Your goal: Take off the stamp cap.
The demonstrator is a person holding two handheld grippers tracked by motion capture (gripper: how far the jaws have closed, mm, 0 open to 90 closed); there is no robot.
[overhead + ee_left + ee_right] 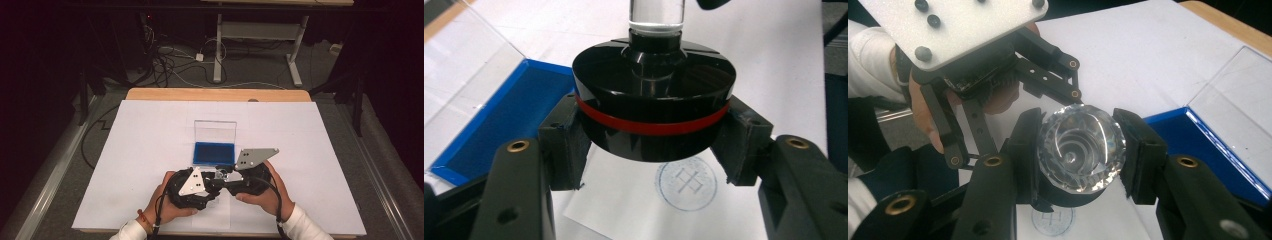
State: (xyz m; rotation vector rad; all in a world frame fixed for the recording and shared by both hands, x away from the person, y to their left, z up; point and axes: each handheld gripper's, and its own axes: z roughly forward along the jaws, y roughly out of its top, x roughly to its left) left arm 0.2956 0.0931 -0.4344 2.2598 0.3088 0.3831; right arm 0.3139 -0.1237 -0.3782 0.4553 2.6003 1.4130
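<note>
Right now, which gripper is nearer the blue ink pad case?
Right. The right gripper, clamping the stamp's crystal handle, sits at the blue ink pad case's front edge; the left gripper, clamping the stamp's black base, is farther back.

The high view looks forward and down from the person's side, taking in the whole table point(150, 95). Each gripper view sits close behind its own jaws, near the stamp point(651, 105). All three share the blue box point(214, 152) and the white sheet point(150, 145).

Black tongs point(220, 181) with brass screws, grey three-cornered plates, white sleeves point(305, 223).
</note>
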